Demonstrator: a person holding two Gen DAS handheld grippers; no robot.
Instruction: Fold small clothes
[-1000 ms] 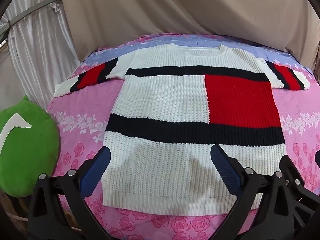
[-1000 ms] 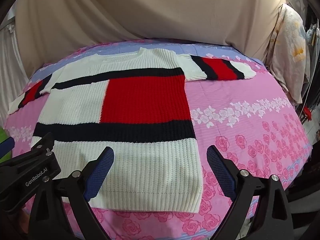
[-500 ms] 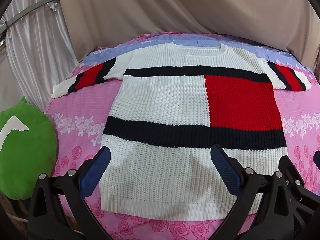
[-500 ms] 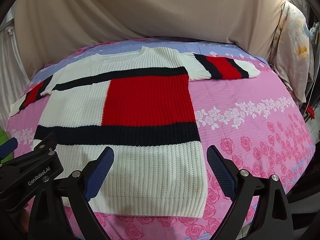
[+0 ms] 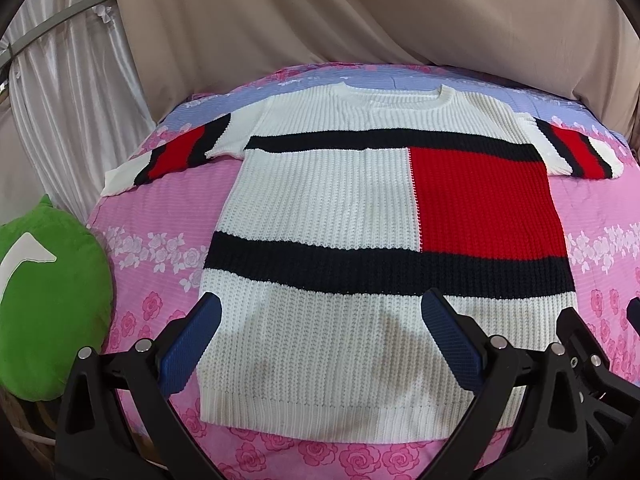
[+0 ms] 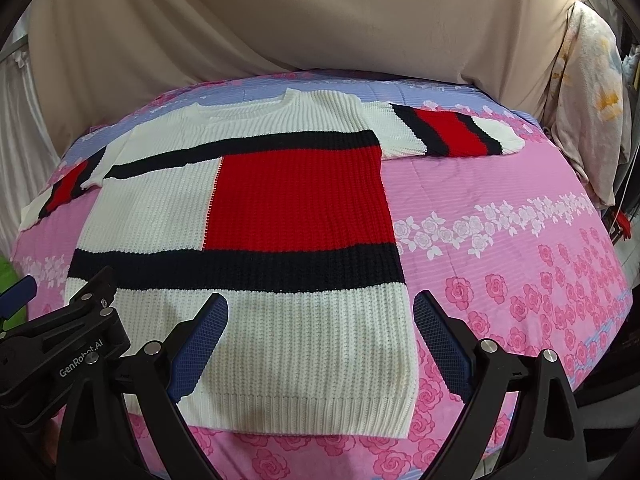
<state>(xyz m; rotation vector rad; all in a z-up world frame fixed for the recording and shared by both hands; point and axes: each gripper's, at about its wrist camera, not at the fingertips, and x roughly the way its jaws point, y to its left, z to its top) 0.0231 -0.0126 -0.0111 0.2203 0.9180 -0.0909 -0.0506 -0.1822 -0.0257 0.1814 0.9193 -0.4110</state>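
Over the last second I have eased both tools back a little, so more of the near hem shows below the fingers, and the sweater [image 5: 360,248] itself has not shifted: no fold has begun, and I judge this a framing pause before the first grab. Far off my left gripper [image 5: 320,344], to its left, sits a green cushion [image 5: 52,300] beside the bedspread [image 5: 152,280]; that gripper's jaws stand wide apart, hovering over the sweater's lower left part with nothing between them. The sweater lies flat, face up, sleeves spread to both sides, directly ahead of both tools. My right gripper [image 6: 320,340] is likewise spread and empty, over the lower right corner of the knit. I see no basket or bin anywhere, though the dark fisheye edges could hide one.
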